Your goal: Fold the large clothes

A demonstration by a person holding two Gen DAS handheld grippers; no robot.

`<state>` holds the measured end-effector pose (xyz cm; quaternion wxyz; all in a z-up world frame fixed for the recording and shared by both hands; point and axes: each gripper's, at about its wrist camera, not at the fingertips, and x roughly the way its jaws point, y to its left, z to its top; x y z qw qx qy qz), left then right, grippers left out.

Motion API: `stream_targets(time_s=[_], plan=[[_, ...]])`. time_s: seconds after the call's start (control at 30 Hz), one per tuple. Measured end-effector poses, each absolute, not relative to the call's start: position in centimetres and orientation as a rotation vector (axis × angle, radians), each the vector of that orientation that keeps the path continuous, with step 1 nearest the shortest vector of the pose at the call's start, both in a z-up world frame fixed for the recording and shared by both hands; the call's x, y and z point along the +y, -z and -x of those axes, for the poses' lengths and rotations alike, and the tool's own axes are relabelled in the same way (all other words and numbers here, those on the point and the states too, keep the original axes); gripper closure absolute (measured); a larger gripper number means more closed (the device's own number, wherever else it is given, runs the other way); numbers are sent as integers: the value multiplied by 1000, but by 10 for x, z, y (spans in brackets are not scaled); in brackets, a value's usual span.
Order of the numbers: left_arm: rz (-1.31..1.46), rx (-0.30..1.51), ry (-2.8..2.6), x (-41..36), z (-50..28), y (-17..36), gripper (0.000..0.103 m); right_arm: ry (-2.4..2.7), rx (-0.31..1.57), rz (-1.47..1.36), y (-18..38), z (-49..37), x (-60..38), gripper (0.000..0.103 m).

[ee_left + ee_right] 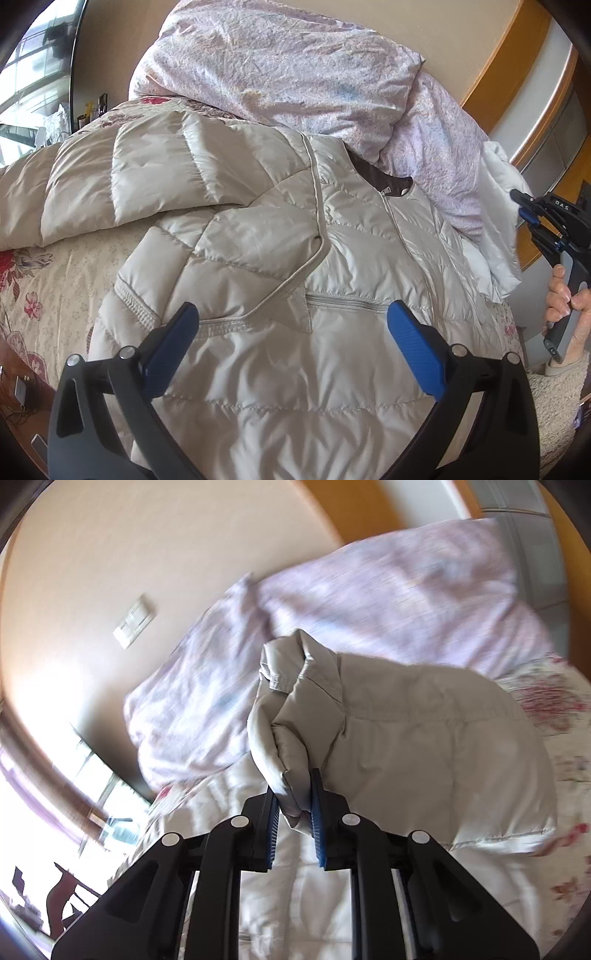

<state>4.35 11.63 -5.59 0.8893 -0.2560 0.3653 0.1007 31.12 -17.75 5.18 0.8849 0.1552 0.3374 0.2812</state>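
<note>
White letters "DAS" on the black right tongs (526,208) body.

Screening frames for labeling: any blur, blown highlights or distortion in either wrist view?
Left wrist view: sharp, strong fisheye curve, window slightly overexposed, jacket evenly lit with satin sheen. Right wrist view: background motion-smeared across the duvet and floral bedspread, window blown out at lower left; the right claw and pinched jacket fold stay crisp.
</note>
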Motion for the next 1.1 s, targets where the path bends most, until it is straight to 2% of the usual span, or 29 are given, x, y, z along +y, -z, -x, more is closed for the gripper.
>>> stream_targets(time_s=[0.17, 0.37, 0.43, 0.47, 0.5, 0.53, 0.57, 0.6, 0.67, 0.7, 0.83, 0.97, 1.1], plan=[[548, 742, -254, 131, -30, 56, 2, -698, 809, -218, -21, -308, -90, 87], [583, 701, -292, 147, -18, 56, 2, -682, 939, 1, 48, -280, -17, 87], [602, 685, -302, 153, -15, 56, 2, -644, 951, 133, 68, -266, -3, 82], [610, 679, -307, 156, -14, 57, 2, -625, 940, 195, 74, -257, 1, 77], [619, 671, -314, 160, -12, 57, 2, -621, 922, 265, 77, -249, 6, 58], [627, 661, -322, 163, -11, 57, 2, -628, 909, 319, 76, -240, 9, 33], [636, 649, -330, 167, -9, 57, 2, -642, 910, 347, 74, -235, 11, 23], [646, 630, -340, 172, -7, 57, 2, -683, 912, 360, 70, -227, 10, 22], [656, 590, -365, 181, -1, 57, 2, -723, 878, 339, 52, -219, 2, 28], [653, 580, -382, 185, 2, 56, 2, -725, 844, 311, 41, -220, -4, 35], [678, 587, -420, 205, 8, 60, 2, -553, 767, 187, 15, -258, -41, 44], [755, 588, -434, 227, 17, 67, 2, -348, 793, 184, 29, -307, -66, 45], [794, 582, -512, 247, 26, 75, 2, -274, 934, 257, 81, -334, -62, 43]])
